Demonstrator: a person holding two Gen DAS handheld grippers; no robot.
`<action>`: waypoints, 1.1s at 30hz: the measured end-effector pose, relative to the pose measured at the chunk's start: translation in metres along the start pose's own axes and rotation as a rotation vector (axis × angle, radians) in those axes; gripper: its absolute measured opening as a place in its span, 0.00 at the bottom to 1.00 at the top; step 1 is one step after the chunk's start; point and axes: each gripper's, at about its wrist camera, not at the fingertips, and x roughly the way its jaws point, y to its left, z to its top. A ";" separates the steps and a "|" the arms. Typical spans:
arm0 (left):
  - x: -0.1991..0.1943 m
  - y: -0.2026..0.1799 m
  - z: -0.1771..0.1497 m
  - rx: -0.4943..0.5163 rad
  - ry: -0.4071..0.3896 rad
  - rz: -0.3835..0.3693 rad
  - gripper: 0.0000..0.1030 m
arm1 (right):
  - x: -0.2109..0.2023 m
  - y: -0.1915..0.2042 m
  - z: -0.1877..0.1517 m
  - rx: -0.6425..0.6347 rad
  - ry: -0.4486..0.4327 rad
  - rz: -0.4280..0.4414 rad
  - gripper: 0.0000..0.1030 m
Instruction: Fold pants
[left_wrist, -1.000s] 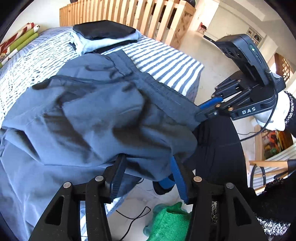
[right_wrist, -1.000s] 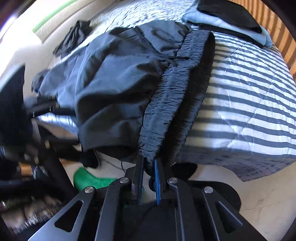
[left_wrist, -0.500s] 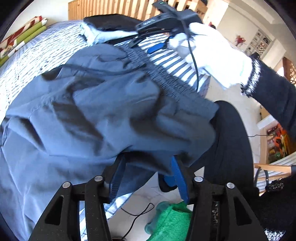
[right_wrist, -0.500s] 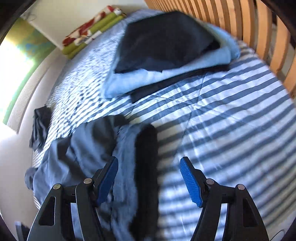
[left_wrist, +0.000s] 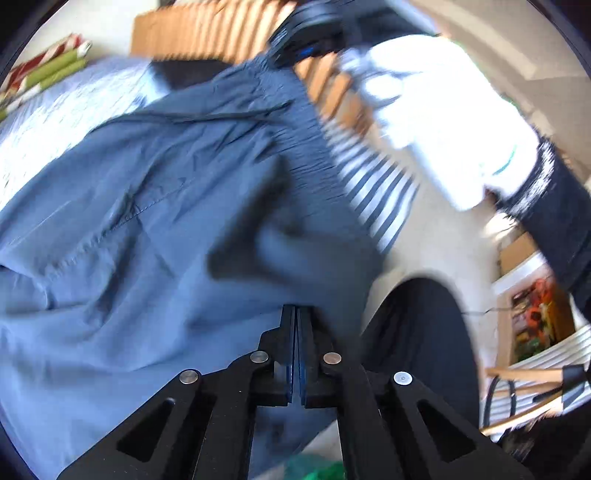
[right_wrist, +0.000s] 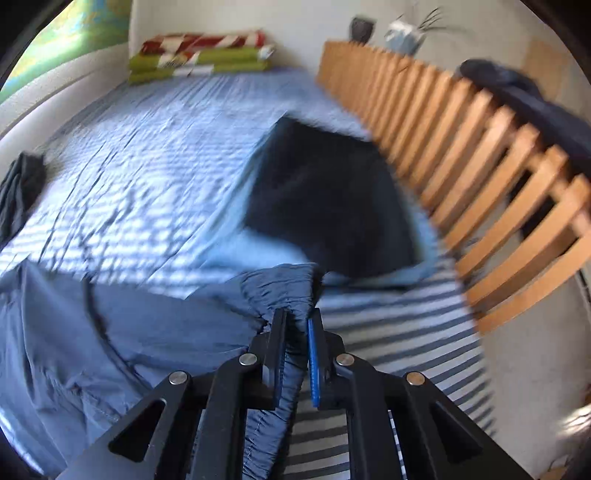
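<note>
Blue-grey pants (left_wrist: 147, 221) lie crumpled across the striped bed. My left gripper (left_wrist: 296, 317) is shut, its pads pinched on the near edge of the pants fabric. In the left wrist view, a white-gloved hand (left_wrist: 443, 110) holds my right gripper (left_wrist: 306, 40) at the far end of the elastic waistband (left_wrist: 306, 158). In the right wrist view, my right gripper (right_wrist: 297, 325) has its jaws closing on the bunched waistband (right_wrist: 280, 288), which sits squeezed between the pads. The rest of the pants (right_wrist: 129, 332) trail away to the left.
A folded dark and light-blue stack (right_wrist: 332, 206) lies just beyond the right gripper, beside the wooden slatted rail (right_wrist: 480, 166). Rolled blankets (right_wrist: 199, 55) sit at the bed's far end and a dark garment (right_wrist: 18, 192) at its left edge. A green cloth (left_wrist: 314, 470) is on the floor.
My left jaws have closed on the pants' near edge. My right jaws, open over the bed half a second ago, have closed on the waistband, and that hand has moved up the bed.
</note>
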 end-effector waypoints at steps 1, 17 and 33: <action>0.001 -0.009 0.013 0.023 -0.020 -0.017 0.01 | -0.005 -0.011 0.009 0.028 -0.014 -0.067 0.09; -0.214 0.157 -0.105 -0.410 -0.239 0.351 0.59 | -0.090 0.061 0.031 -0.069 -0.089 0.246 0.37; -0.375 0.434 -0.348 -1.055 -0.212 0.759 0.80 | -0.064 0.329 0.005 -0.302 0.107 0.588 0.37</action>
